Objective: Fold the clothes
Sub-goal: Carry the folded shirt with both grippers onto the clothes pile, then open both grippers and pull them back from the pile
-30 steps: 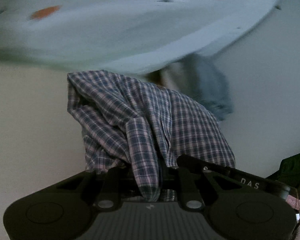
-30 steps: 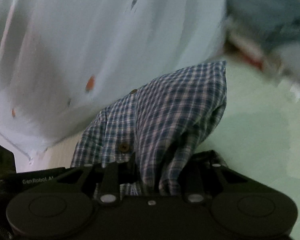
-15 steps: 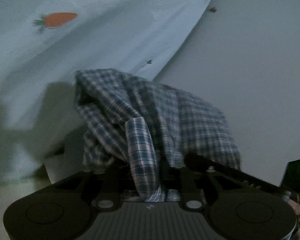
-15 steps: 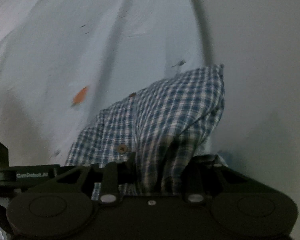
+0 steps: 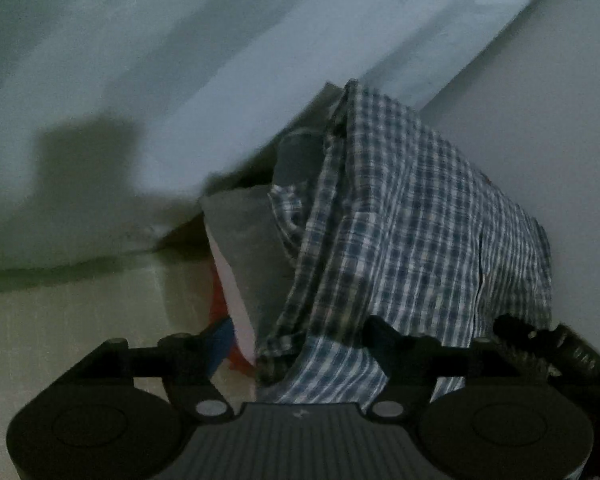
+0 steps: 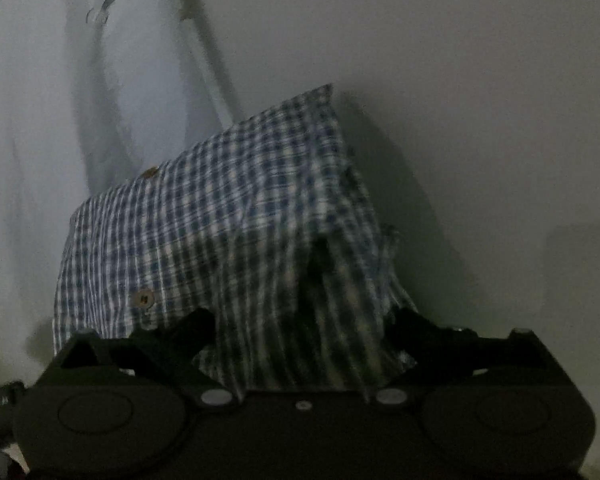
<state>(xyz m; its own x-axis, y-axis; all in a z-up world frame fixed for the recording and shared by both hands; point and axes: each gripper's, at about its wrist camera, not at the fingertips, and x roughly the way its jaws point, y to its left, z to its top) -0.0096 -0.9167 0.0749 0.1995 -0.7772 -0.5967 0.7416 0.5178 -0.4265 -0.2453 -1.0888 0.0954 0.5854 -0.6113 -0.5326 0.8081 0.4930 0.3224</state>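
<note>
your left tool (image 5: 300,344) has its jaws spread wide, and the checked shirt (image 5: 400,240) drapes over the right-hand finger and down between them, so nothing is pinched there. your right tool (image 6: 300,340) is also spread, with the same shirt (image 6: 228,216) bunched loosely between the fingers and hanging over the front of the body. two brown buttons (image 6: 142,299) show on the shirt's placket in the right wrist view. in the left wrist view a grey folded cloth (image 5: 252,240) sits just beside the shirt, touching it, with something red and blue (image 5: 220,336) under it (too dim to name). a pale sheet (image 5: 180,60) fills the background behind both.
</note>
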